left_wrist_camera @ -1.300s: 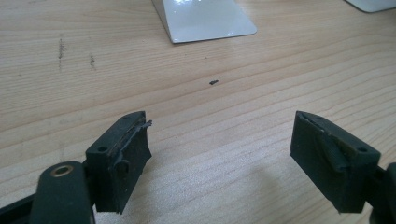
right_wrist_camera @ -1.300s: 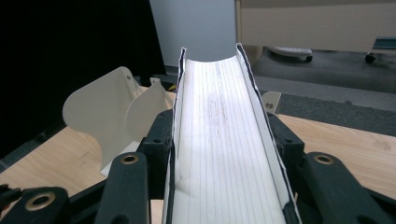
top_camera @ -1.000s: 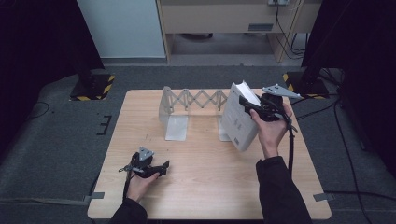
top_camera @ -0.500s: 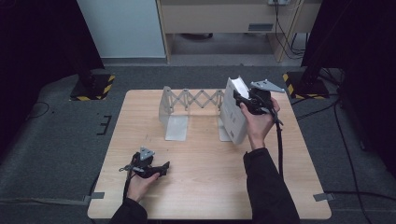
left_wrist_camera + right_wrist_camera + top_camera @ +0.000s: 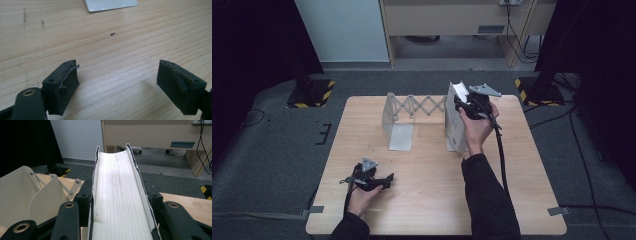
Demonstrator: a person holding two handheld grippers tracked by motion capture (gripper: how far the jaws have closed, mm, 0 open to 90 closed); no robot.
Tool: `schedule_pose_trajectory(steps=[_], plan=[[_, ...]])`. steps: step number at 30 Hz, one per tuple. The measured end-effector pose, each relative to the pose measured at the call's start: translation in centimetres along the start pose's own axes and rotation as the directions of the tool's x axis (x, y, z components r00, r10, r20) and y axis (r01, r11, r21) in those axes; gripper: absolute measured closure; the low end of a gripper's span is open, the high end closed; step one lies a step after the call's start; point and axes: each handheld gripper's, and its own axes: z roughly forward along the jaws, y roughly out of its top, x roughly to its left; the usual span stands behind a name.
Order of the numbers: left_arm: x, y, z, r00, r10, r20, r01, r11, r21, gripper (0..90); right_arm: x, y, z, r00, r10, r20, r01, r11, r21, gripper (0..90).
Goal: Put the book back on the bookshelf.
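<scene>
A book (image 5: 117,190) with white page edges and thin dark covers stands on edge between the jaws of my right gripper (image 5: 120,202), which is shut on it. From above, the book (image 5: 456,122) is upright at the right end of a grey expanding rack (image 5: 412,107), with my right gripper (image 5: 469,106) gripping near its top. The rack's end panels (image 5: 17,192) lie just left of the book. My left gripper (image 5: 384,181) rests low over the table's near left part. Its jaws (image 5: 117,82) are open with only bare wood between them.
The wooden table (image 5: 422,200) has bare room at the front and right. The rack's flat base plate (image 5: 110,5) lies ahead of the left gripper. A cable (image 5: 501,155) trails along the right forearm. Yellow-black stand feet (image 5: 309,92) sit on the floor behind.
My right hand has carried the book leftward and slightly down, from tilted to upright against the rack's right end. The left gripper has stayed put.
</scene>
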Motion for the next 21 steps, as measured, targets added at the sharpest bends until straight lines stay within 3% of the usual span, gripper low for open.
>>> schedule_pose_trajectory(steps=[12, 21], plan=[[0.0, 0.0, 0.0, 1.0000, 0.003, 0.000, -0.003, 1.0000, 0.002, 16.4, 0.5, -1.1, 1.9, 0.9993, -0.013, 0.035, 0.011, 0.999, 0.035, 53.0], [0.0, 0.0, 0.0, 1.0000, 0.005, 0.000, -0.005, 1.0000, 0.002, 16.4, 0.8, -1.9, 2.4, 0.9984, -0.010, 0.055, 0.008, 1.000, 0.020, 52.8]])
